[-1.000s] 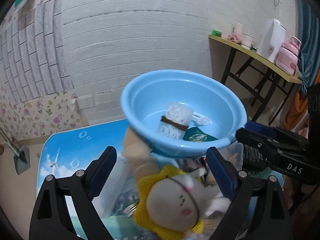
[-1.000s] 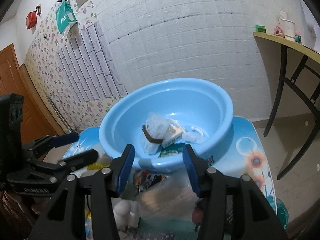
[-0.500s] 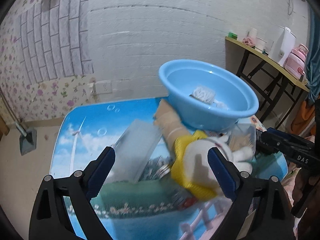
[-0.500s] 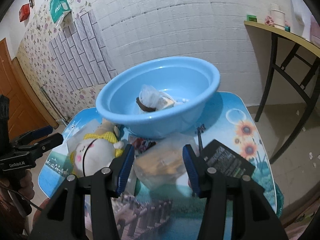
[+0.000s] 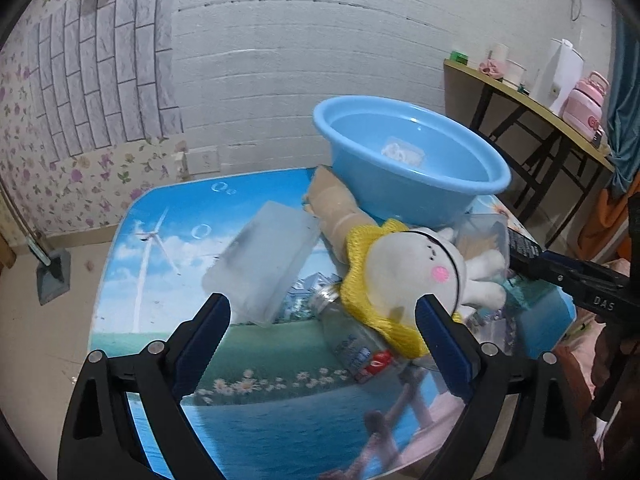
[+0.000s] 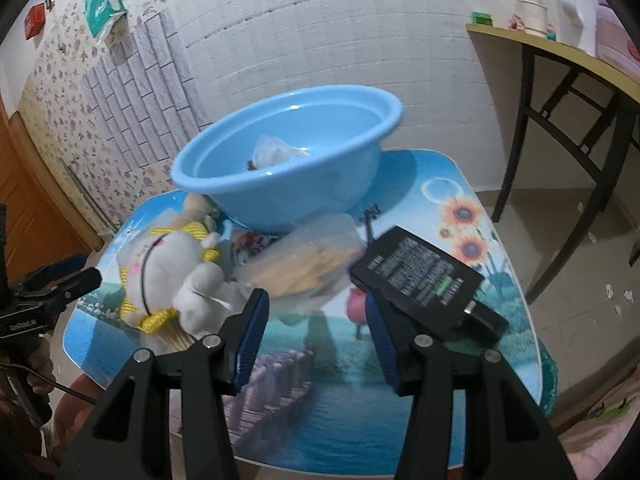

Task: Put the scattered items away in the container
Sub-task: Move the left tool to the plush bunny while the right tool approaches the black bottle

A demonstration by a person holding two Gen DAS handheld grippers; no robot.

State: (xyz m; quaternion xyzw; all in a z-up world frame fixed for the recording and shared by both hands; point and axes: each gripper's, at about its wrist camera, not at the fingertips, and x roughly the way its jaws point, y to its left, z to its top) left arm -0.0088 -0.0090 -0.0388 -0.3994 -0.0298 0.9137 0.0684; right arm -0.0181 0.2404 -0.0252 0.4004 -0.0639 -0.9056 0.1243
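Note:
A light blue basin (image 5: 408,168) (image 6: 288,176) stands at the back of the picture-printed table (image 5: 160,248) with a plastic-wrapped bundle (image 6: 272,152) inside. In front of it lie a white plush toy with a yellow collar (image 5: 412,276) (image 6: 172,276), a frosted plastic box (image 5: 264,260), a clear bottle (image 5: 352,340), a clear tub of yellowish contents (image 6: 308,260) and a black power adapter (image 6: 420,276). My left gripper (image 5: 322,336) hangs wide open just short of the bottle and toy. My right gripper (image 6: 316,336) is open, nothing between its pads, just short of the tub.
A yellow-topped side table (image 5: 520,92) with a kettle and a pink flask stands at the right wall. A dustpan (image 5: 52,276) sits on the floor left of the table. A hand (image 6: 36,364) holds the left gripper's handle.
Both grippers have drawn back from over the basin and sunk lower; the basin now looks smaller and farther, and the scattered items on the table fill the foreground.

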